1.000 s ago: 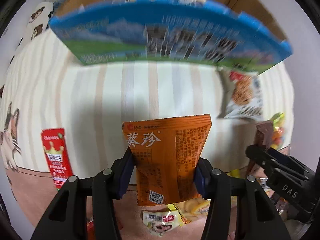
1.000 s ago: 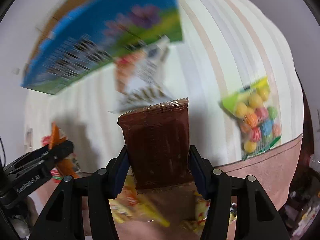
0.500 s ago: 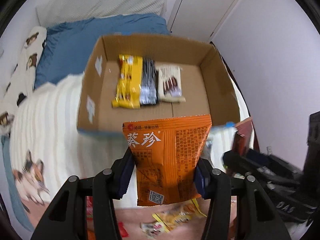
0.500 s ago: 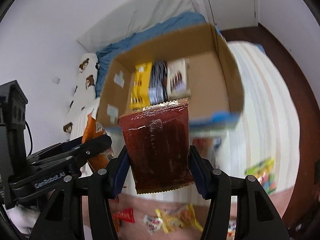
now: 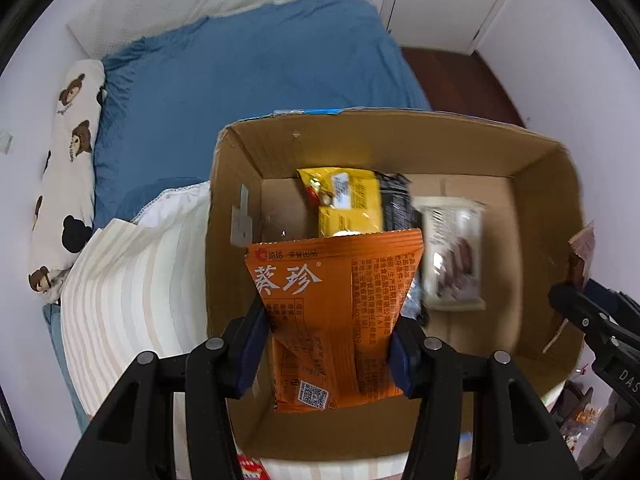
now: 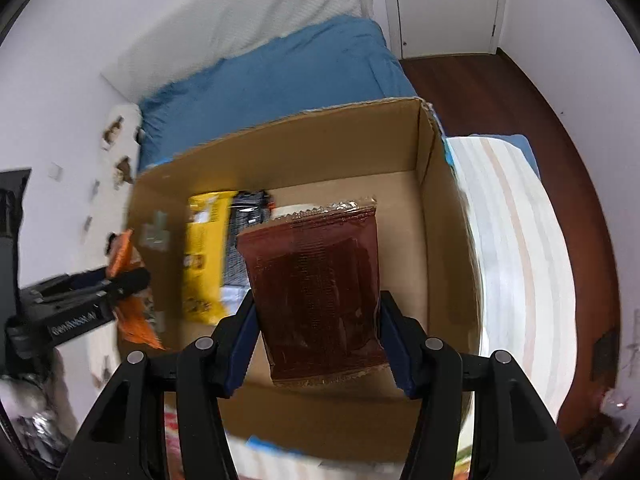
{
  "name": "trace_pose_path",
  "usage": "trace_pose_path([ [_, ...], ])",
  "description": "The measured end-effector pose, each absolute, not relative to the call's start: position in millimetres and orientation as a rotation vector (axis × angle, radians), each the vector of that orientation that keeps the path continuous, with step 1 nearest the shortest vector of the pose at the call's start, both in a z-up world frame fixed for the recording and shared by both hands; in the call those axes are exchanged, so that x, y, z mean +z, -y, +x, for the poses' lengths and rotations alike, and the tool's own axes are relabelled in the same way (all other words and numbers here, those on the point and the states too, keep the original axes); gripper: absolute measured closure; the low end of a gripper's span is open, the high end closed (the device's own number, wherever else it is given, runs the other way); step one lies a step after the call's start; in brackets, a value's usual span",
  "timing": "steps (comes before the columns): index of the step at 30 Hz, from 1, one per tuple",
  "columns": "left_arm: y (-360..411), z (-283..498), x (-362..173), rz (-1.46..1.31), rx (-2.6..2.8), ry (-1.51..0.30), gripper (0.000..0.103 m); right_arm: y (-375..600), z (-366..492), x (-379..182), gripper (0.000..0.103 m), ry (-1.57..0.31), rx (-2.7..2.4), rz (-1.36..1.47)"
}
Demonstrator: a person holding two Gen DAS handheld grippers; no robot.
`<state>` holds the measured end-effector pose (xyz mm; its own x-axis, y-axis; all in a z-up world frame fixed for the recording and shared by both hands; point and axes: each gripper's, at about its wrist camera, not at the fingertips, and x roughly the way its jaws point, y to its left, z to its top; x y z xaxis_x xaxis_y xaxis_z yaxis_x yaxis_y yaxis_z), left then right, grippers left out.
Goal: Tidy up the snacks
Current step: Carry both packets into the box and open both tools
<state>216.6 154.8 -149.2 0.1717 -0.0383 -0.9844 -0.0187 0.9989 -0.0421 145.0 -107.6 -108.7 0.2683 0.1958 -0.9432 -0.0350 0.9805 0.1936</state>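
My left gripper (image 5: 328, 340) is shut on an orange snack packet (image 5: 336, 312) and holds it over the near left part of an open cardboard box (image 5: 536, 240). My right gripper (image 6: 316, 324) is shut on a dark brown packet (image 6: 316, 288) over the middle of the same box (image 6: 436, 216). On the box floor lie a yellow packet (image 5: 348, 204), a black packet (image 5: 396, 208) and a white packet (image 5: 452, 256), side by side. The right gripper shows at the right edge of the left wrist view (image 5: 592, 320); the left gripper shows at the left of the right wrist view (image 6: 80, 304).
The box stands on a striped cream cloth (image 5: 132, 300) on a bed with a blue sheet (image 5: 248, 64). A bear-print pillow (image 5: 64, 168) lies at the left. Dark wood floor (image 6: 532, 92) and a white door (image 6: 444, 4) are at the far right. Loose snacks lie below the box (image 5: 250, 468).
Both grippers have risen from the striped cloth and moved forward over the open box, each carrying its packet. The box interior now fills both views.
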Motion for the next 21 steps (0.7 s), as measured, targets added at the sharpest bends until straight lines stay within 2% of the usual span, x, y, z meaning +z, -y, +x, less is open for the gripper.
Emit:
trace_pose_path([
  [9,-160.6,268.3,-193.3,0.003,0.02,-1.492,0.052,109.4,200.6,-158.9,0.043,-1.346,0.092,0.08],
  [12,-164.2,273.9,-202.1,-0.013,0.029,-1.512,0.051,110.6,208.3,-165.4,0.039,-1.366,0.095,0.094],
  [13,-167.2,276.1,-203.8,-0.042,0.023,-1.511,0.047,109.8,209.0,-166.7,0.033,-1.365,0.098,0.098],
  [14,-170.4,276.4,-205.0,-0.074,0.014,-1.508,0.034,106.7,209.9,-168.0,0.025,-1.374,0.116,0.097],
  [15,-172.7,276.7,-205.5,-0.085,0.012,-1.501,0.023,103.7,210.2,-169.0,0.023,-1.38,0.123,0.089],
  [19,-171.1,275.3,-202.5,-0.101,-0.004,-1.495,0.015,86.7,207.2,-169.3,0.009,-1.385,0.134,0.051],
  [21,-170.6,273.6,-202.3,-0.108,-0.004,-1.491,0.013,83.5,205.6,-169.9,0.008,-1.379,0.126,0.037],
])
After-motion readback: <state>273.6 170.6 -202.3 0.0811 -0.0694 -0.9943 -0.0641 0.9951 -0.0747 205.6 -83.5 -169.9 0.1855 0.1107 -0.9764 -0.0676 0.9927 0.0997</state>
